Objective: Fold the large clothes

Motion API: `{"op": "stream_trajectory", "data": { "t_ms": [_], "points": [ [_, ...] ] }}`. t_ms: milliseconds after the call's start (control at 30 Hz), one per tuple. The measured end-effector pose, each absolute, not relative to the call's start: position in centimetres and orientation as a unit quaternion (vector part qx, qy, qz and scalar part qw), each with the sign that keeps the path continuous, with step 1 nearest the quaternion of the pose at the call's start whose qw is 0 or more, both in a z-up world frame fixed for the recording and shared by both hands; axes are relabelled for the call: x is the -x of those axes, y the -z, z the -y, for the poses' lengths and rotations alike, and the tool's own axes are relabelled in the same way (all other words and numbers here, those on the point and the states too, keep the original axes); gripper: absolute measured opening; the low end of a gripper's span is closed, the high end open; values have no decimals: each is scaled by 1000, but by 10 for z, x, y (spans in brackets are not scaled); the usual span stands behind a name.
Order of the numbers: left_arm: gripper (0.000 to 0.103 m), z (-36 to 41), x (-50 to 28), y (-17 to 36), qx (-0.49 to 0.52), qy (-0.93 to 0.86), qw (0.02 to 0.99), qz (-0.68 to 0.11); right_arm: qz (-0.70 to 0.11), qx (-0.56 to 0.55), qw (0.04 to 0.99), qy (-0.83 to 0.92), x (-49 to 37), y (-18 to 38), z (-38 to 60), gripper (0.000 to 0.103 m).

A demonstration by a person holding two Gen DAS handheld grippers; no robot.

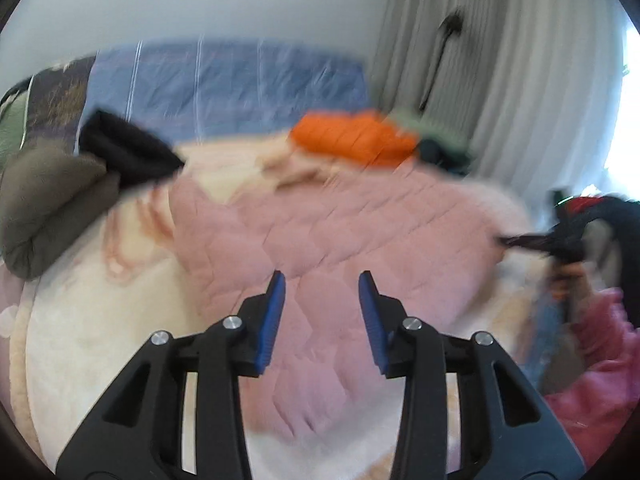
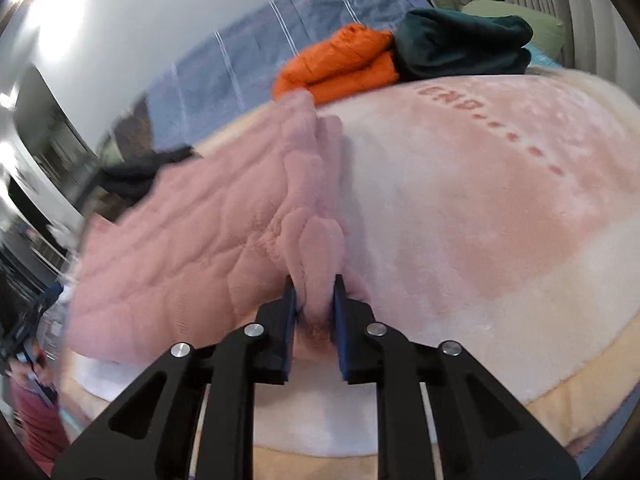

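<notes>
Right tongs [image 2: 314, 292] pinch the pink quilted garment's [image 2: 192, 240] near edge on the bed [image 2: 480, 200]; left tongs [image 1: 322, 292] hover over it, parted and empty. One-sided lifting could drag it askew.

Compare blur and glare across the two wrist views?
Left wrist: heavy motion smear over the pink quilted garment and orange jacket; window blown out. Right wrist: centre sharp, smear and glare streaks only along the left rim; fisheye bends both.

A quilted garment [image 2: 192, 236] lies spread on the bed blanket [image 2: 480, 208]. Behind it, at the far edge, a folded puffy jacket [image 2: 340, 64] sits just left of a folded fleece [image 2: 460, 46]. A pillow [image 1: 44, 196] lies at the left.
</notes>
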State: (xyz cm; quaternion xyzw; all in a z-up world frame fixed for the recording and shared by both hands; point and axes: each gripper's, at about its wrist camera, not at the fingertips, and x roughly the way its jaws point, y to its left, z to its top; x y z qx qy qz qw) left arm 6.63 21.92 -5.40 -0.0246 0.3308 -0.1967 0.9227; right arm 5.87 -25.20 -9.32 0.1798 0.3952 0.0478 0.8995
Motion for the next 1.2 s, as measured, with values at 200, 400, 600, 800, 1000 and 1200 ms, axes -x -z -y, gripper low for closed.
{"op": "stream_trajectory", "data": {
  "t_ms": [200,400,600,800,1000,1200],
  "points": [
    [39,-224,-103,102,33,148,914,-376,-424,-142,894,-30,-51,104,243,21],
    [41,-223,-92,55,22,127,935,-331,-357,-119,926,29,-45,49,235,42],
    [43,-208,-136,42,24,111,945,-305,-303,-62,944,-111,-87,18,147,42],
    [59,-213,-178,110,-2,52,934,-354,-402,-40,911,-84,-158,99,123,41],
    [58,-232,-176,110,50,84,934,-342,-399,11,915,-51,-151,92,110,41],
    [58,-231,-175,109,57,97,936,-334,-356,22,929,-97,-170,23,71,42]
  ]
}}
